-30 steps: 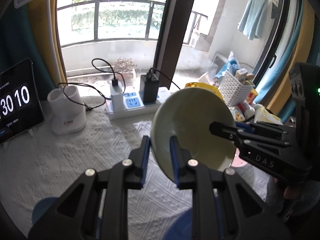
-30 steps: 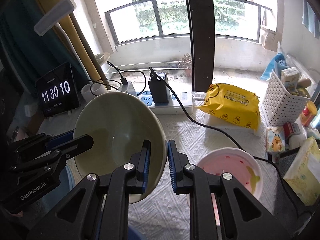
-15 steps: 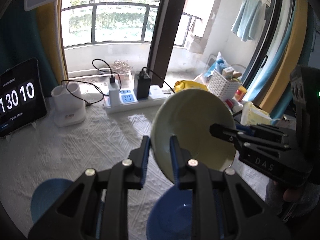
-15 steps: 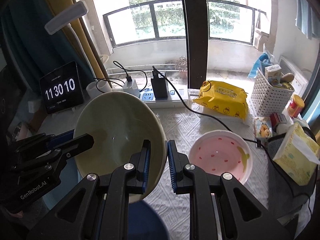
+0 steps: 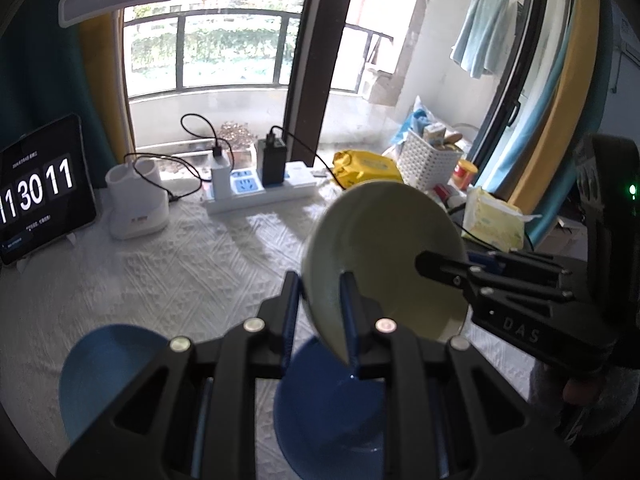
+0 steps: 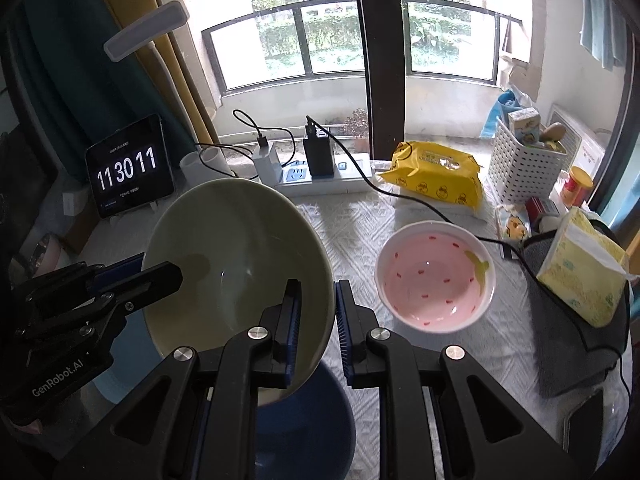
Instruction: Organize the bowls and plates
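Note:
Both grippers hold one pale green bowl (image 5: 384,256) by opposite rims, lifted above the table; it also shows in the right wrist view (image 6: 240,256). My left gripper (image 5: 319,300) is shut on its near rim. My right gripper (image 6: 316,312) is shut on the other rim and also shows in the left wrist view (image 5: 444,266). A dark blue bowl (image 5: 332,412) sits on the table right below the green bowl, and shows in the right wrist view (image 6: 304,420). A blue plate (image 5: 108,368) lies to the left. A pink bowl (image 6: 434,276) stands to the right.
A white patterned cloth (image 5: 180,264) covers the table. At the back stand a clock tablet (image 6: 128,172), a white holder (image 5: 136,200), a power strip (image 6: 320,178), a yellow wipes pack (image 6: 436,178) and a white basket (image 6: 528,168). A tissue pack (image 6: 580,276) lies right.
Both grippers have risen and drawn back with the green bowl. The blue bowl and blue plate have come into view beneath. The clock went from 11:30:10 to 11:30:11.

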`<action>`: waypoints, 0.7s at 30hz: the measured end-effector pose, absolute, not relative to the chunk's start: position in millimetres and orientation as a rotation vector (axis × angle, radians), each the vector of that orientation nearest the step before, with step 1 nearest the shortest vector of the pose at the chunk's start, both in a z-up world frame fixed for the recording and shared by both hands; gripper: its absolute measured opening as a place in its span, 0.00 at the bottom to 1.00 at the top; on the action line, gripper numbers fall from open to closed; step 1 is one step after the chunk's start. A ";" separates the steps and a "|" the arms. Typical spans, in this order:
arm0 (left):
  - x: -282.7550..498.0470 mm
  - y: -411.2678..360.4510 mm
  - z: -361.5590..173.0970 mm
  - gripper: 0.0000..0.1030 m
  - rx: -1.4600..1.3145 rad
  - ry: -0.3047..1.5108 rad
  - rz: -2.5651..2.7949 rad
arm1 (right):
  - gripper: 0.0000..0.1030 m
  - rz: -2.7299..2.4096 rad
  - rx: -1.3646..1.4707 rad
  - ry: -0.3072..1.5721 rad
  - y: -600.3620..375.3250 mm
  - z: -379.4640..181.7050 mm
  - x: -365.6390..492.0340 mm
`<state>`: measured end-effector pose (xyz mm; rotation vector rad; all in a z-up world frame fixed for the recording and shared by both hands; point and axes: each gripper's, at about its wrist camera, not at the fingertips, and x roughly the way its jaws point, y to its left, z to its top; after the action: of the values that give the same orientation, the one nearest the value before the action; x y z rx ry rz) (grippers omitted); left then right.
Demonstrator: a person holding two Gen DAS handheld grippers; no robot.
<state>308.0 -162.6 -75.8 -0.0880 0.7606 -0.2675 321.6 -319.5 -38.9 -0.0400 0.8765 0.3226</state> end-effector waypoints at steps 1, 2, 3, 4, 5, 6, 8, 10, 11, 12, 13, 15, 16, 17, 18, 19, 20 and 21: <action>306.2 -163.5 -75.8 0.20 -0.086 0.763 -0.268 | 0.18 0.320 -0.039 0.877 -319.9 -39.3 319.9; 304.1 -164.2 -75.2 0.20 -0.084 0.763 -0.270 | 0.18 0.317 -0.038 0.877 -319.7 -39.7 318.4; 301.7 -164.8 -74.4 0.20 -0.082 0.760 -0.272 | 0.18 0.313 -0.036 0.879 -320.1 -39.8 316.2; 299.2 -165.3 -73.5 0.20 -0.078 0.757 -0.274 | 0.18 0.312 -0.034 0.879 -320.6 -39.4 314.3; 296.8 -165.6 -72.9 0.20 -0.078 0.757 -0.278 | 0.18 0.311 -0.033 0.877 -320.9 -38.9 311.9; 295.4 -165.8 -72.8 0.20 -0.078 0.756 -0.281 | 0.18 0.312 -0.031 0.874 -321.8 -37.6 308.7; 290.2 -167.0 -72.7 0.20 -0.074 0.755 -0.285 | 0.18 0.310 -0.032 0.869 -322.2 -35.8 304.3; 285.7 -168.2 -73.4 0.20 -0.071 0.756 -0.287 | 0.18 0.306 -0.037 0.862 -322.9 -33.9 297.4; 283.3 -168.8 -73.9 0.20 -0.069 0.758 -0.288 | 0.18 0.304 -0.040 0.860 -323.4 -33.8 294.1; 281.6 -169.3 -74.0 0.20 -0.068 0.758 -0.289 | 0.18 0.302 -0.043 0.860 -323.6 -33.9 291.0; 278.8 -170.0 -74.6 0.20 -0.065 0.758 -0.289 | 0.18 0.301 -0.043 0.861 -323.9 -34.3 288.3; 274.8 -170.6 -75.4 0.20 -0.063 0.760 -0.289 | 0.18 0.300 -0.041 0.863 -324.7 -35.3 283.4; 271.9 -171.1 -76.4 0.20 -0.060 0.761 -0.291 | 0.18 0.300 -0.040 0.865 -324.9 -36.0 281.1; 269.3 -171.5 -76.8 0.20 -0.060 0.763 -0.292 | 0.18 0.300 -0.039 0.866 -325.1 -36.8 278.9; 266.9 -172.0 -77.6 0.20 -0.059 0.764 -0.293 | 0.18 0.298 -0.037 0.868 -325.3 -37.6 276.9; 265.1 -172.7 -78.2 0.20 -0.055 0.765 -0.293 | 0.18 0.297 -0.035 0.873 -325.6 -39.3 275.0; 263.2 -173.3 -79.4 0.20 -0.052 0.766 -0.293 | 0.18 0.296 -0.034 0.877 -325.6 -41.2 273.5; 261.5 -173.6 -80.8 0.20 -0.051 0.768 -0.293 | 0.18 0.296 -0.031 0.882 -325.8 -43.2 272.0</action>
<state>261.5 -173.6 -80.8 -0.0510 0.7682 -0.2928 272.0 -325.8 -43.2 -0.0310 0.8823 0.2956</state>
